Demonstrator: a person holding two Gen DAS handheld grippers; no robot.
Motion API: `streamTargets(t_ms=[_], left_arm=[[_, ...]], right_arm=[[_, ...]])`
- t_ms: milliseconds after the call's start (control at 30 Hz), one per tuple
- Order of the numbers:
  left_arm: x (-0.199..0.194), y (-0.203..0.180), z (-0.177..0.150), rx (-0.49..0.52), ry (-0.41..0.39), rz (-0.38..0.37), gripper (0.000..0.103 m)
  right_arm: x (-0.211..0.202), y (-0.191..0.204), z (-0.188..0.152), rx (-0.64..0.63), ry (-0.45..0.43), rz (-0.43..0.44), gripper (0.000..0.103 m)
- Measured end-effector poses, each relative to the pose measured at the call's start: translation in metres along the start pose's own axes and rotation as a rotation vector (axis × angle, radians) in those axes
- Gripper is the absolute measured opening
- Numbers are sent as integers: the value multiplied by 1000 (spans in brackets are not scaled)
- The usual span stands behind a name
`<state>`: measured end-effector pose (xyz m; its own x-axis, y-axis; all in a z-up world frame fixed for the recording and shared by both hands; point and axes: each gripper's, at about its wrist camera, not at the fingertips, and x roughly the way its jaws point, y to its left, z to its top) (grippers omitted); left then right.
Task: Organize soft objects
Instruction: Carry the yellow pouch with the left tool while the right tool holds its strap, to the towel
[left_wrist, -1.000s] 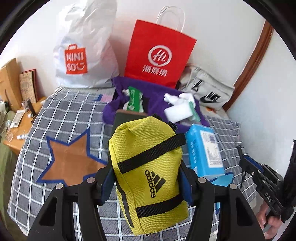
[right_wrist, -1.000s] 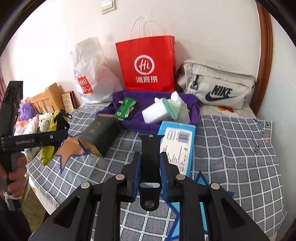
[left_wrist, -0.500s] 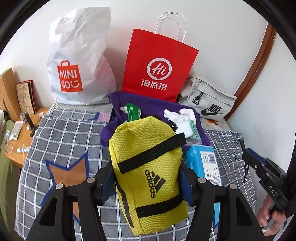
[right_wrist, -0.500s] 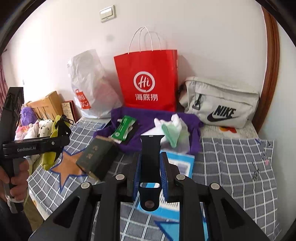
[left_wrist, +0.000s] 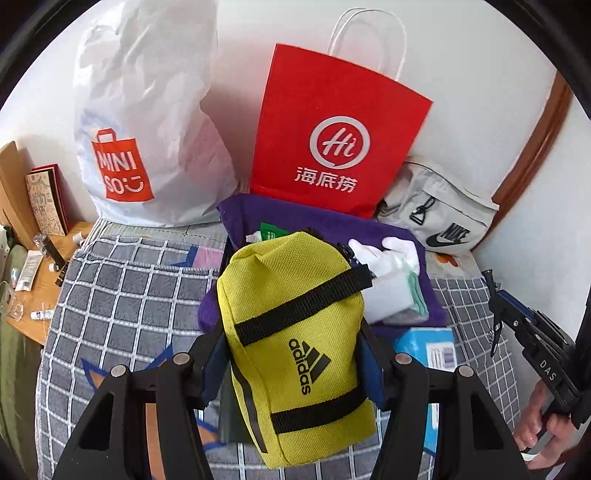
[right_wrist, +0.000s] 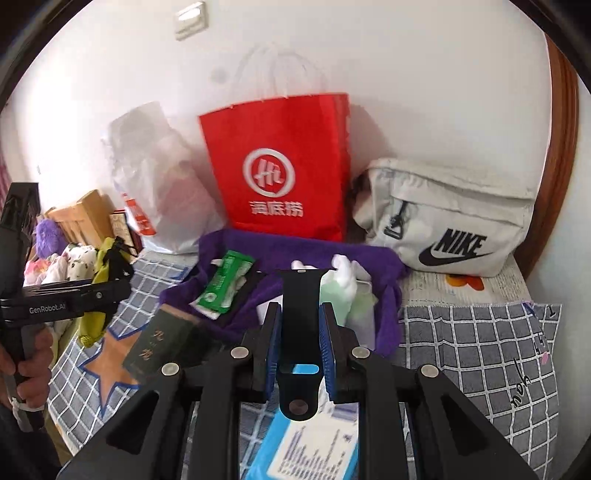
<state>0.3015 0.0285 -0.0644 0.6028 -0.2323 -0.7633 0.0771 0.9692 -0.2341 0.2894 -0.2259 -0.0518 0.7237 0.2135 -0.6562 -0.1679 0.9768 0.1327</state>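
**Bed-top inventory: two grippers loaded, soft goods at the wall edge**

- Left gripper (left_wrist: 291, 363): clamped on a yellow Adidas pouch (left_wrist: 295, 343) with black straps, one blue pad against each side. The pouch is held above the bed, upright and slightly tilted; it also shows at the left edge of the right wrist view (right_wrist: 98, 291).
- Right gripper (right_wrist: 299, 341): narrowly closed on a black watch strap (right_wrist: 300, 314), which stands upright between the blue pads, its buckle end hanging below them.
- Checked grey bedspread (left_wrist: 125, 291): covers the bed; orange stars with blue outlines printed on it.
- Purple cloth (right_wrist: 295, 249): spread near the wall edge of the bed. On it lie a green sachet (right_wrist: 223, 282) and a white-and-green bundle (right_wrist: 341, 286).
- Red paper bag (left_wrist: 332, 136): upright against the wall, just behind the purple cloth.
- White Miniso bag (left_wrist: 147, 122): beside the red bag, toward the bed's left corner.
- Grey Nike bag (right_wrist: 450, 221): at the wall edge, right of the red bag.
- Dark green box (right_wrist: 162, 345): on the bedspread, in front of the purple cloth, beside a star.
- Blue tissue pack (right_wrist: 314, 443): on the bedspread below the right gripper.
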Motion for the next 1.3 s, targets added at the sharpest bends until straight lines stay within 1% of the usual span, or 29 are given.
streamTargets(t_ms=[233,600,667,1000,1133,1200,1300], left_arm=[[27,2,24,0,13,8,59],[72,4,49,-7,49,10,59],[81,4,53,-6,57,9,59],[122,3,66,12,94,11,59],[138,1,64,16,106,-3,59],[147,0,64,13,134,-12,59],[152,-2,65,26,131,-31,60]], right_arm=[[28,-26,15,46,16,-17,21],[87,-40,31,43,72,-33,21],[94,-42,30,34,81,-53,21],[129,-63,16,56,179,-75,21],[137,-68,11,56,224,-82,21],[140,-68,9,51,235,-84,21],[145,-68,7,56,255,-64,21]])
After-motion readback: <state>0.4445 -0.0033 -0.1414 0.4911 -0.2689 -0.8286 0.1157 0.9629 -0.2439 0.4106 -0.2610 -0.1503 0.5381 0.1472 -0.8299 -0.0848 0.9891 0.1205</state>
